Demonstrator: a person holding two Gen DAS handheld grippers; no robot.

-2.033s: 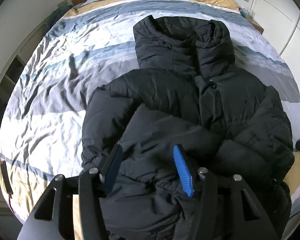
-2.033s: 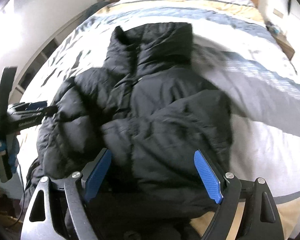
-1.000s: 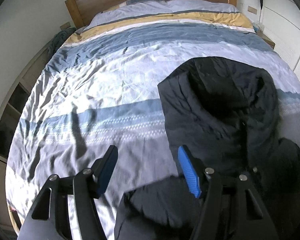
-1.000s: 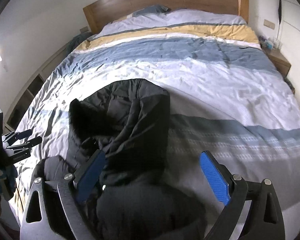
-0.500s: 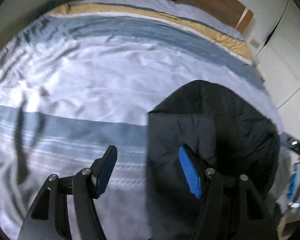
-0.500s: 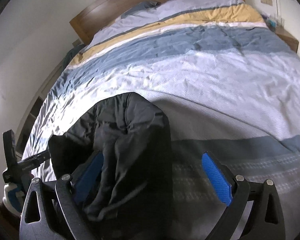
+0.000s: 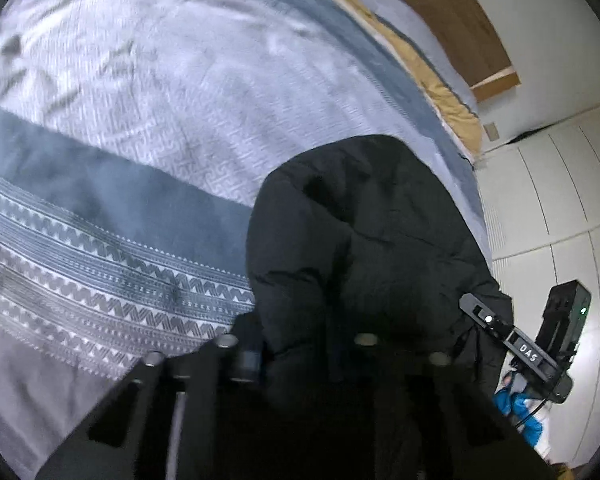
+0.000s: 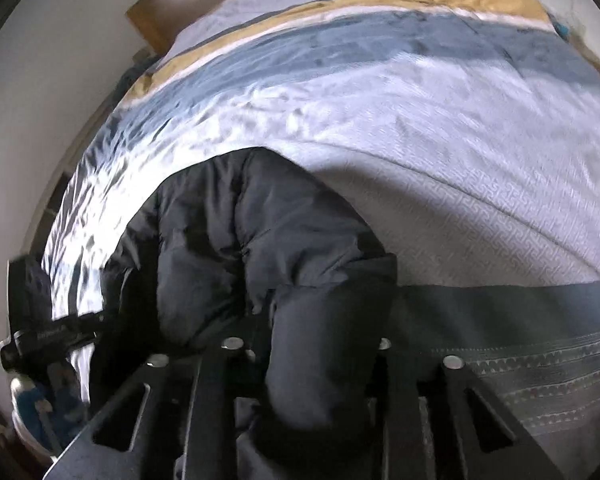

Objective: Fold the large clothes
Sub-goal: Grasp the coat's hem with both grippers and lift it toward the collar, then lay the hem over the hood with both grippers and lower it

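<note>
A black puffer jacket (image 7: 360, 220) lies on the striped bed cover (image 7: 140, 120), hood end toward the headboard. My left gripper (image 7: 300, 344) points down at the hood's left edge. Its jaws are closing, with bunched black fabric between them that hides the pads. In the right wrist view the jacket (image 8: 240, 240) fills the lower middle. My right gripper (image 8: 312, 344) is at the hood's right edge, jaws closing, and a thick fold of fabric is pinched between them. The right gripper's body (image 7: 524, 350) shows at the jacket's far side, and the left gripper's body (image 8: 48, 336) shows at the left.
The bed cover (image 8: 420, 120) spreads wide beyond the jacket up to a wooden headboard (image 7: 460, 20). White wardrobe doors (image 7: 560, 200) stand along the bed's right side. A blue-gloved hand (image 7: 516, 404) holds the right gripper.
Both grippers have dropped closer to the hood end of the jacket. Their jaws have gone from wide apart to nearly together on the fabric, which now covers the blue pads.
</note>
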